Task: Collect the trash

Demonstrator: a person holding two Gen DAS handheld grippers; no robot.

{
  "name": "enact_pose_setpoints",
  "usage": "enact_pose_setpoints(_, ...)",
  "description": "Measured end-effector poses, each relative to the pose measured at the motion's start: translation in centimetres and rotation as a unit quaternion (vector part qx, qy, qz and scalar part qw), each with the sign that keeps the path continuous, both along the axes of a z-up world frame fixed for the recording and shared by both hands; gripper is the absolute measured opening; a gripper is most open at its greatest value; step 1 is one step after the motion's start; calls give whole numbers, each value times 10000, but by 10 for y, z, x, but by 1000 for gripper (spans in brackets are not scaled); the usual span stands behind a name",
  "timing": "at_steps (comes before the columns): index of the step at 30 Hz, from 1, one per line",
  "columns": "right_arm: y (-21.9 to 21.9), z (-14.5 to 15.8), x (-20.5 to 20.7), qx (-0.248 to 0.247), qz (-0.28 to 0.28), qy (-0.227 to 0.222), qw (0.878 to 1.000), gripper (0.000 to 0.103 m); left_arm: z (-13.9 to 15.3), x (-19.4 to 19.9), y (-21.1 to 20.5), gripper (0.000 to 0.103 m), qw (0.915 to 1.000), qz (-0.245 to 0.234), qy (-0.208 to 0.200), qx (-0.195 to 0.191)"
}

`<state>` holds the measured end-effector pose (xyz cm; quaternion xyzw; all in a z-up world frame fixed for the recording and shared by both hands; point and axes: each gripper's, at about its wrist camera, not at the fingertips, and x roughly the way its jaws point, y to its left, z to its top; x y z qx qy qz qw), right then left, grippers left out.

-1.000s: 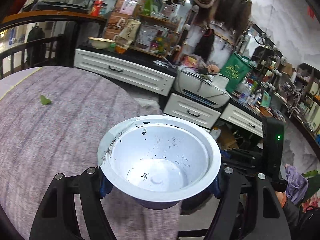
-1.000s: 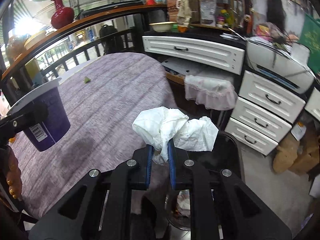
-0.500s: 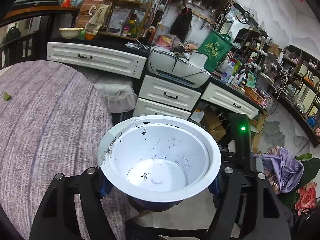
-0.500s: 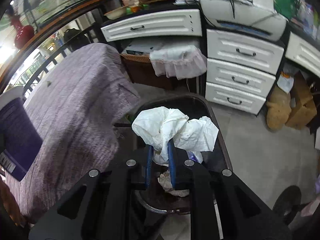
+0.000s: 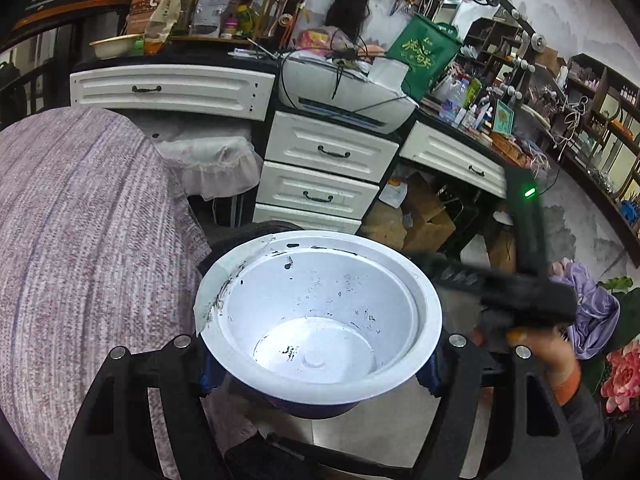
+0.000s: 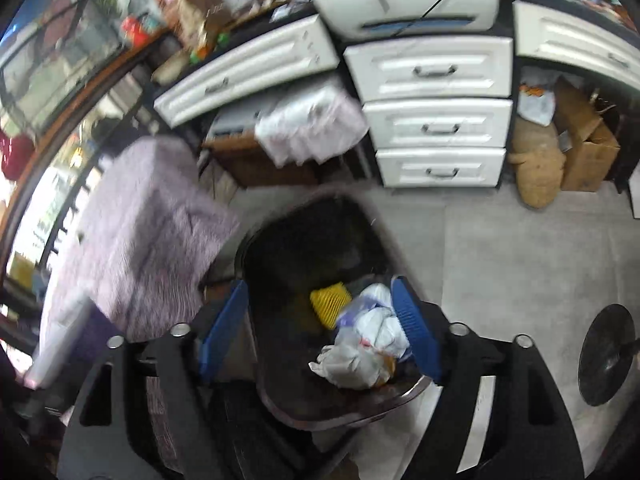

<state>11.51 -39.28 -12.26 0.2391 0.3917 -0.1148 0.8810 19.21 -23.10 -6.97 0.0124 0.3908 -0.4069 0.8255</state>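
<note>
Right wrist view is blurred: right claw [image 6: 320, 332], jaws just opened, hangs released over the bin [image 6: 288, 248]; crumpled paper [image 6: 360, 356] lies inside. Left claw [image 5: 320, 360] grasps the cup [image 5: 320, 320], its base hidden.

Right hand-held gripper [image 6: 320, 336] jaws just opened, white tissue wad [image 6: 368, 344] released into the dark bin [image 6: 320, 240]

White drawers [image 5: 320, 152], purple tablecloth [image 5: 80, 240], green bag [image 5: 424, 52], cardboard box [image 6: 584, 148]
</note>
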Motion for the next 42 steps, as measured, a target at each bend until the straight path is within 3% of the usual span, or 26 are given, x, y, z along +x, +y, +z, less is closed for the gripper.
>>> enact_pose_setpoints(6,-20,30,-23,-121,-394,-454,9981,81,-16,4,-22,71,9993,-172,139,296)
enact_pose_setpoints(11,-27,35,-30,-1,-416,-576,9975,81,-33,7,-45,73,9966,-308,335,689)
enact_pose_setpoints(14,-25,34,-29,48,-369,-545,9978,81,-45,12,-61,90,9907,-335,586,1185)
enact_pose_setpoints(15,-25,33,-29,76,-354,-539,9979,81,-48,13,-63,90,9891,-361,689,1249)
enact_pose_setpoints(17,-24,33,-30,105,-323,-553,9979,81,-52,14,-67,92,9871,-407,852,1294)
enact_pose_setpoints(26,-25,49,-43,-94,-531,-852,9949,82,-49,1,-65,95,9870,-518,832,1275)
enact_pose_setpoints(31,-22,58,-54,-287,-802,-1094,9903,89,-30,-12,-44,95,9942,-283,522,900)
enact_pose_setpoints(35,-2,66,-58,-458,-832,-1261,9875,92,-3,-30,-12,95,9988,-30,5,492)
enact_pose_setpoints(42,68,85,-61,-1097,-528,-1495,9812,97,34,-71,61,98,9931,643,-978,107)
